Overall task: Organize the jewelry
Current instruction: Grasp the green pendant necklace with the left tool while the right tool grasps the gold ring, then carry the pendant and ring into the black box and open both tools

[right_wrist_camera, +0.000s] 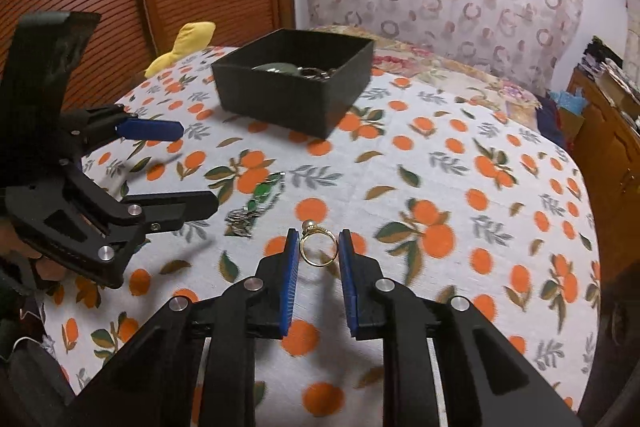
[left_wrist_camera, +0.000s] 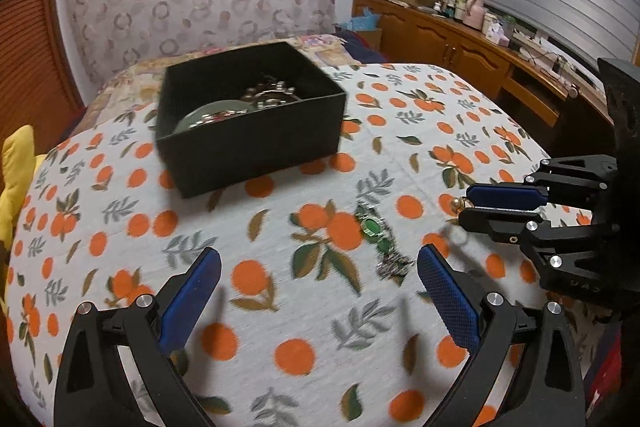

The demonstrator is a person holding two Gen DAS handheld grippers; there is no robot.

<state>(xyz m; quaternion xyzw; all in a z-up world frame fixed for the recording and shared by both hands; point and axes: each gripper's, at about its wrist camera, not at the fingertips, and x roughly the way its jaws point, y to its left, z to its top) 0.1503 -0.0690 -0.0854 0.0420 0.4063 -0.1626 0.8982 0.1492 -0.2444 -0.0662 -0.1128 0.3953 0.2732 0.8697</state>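
Gold ring (right_wrist_camera: 318, 247) apparently clamped between right fingers (right_wrist_camera: 291, 267); left fingers (left_wrist_camera: 192, 301) apart.

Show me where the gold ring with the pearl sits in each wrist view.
Left wrist view: gold pearl ring at the far right, mostly hidden, pearl end poking out at the right gripper tips.
Right wrist view: lower centre, ring pinched between the right gripper pads.
Shared landmark: black square cardboard box beyond it; green-stone bracelet to the ring's left.
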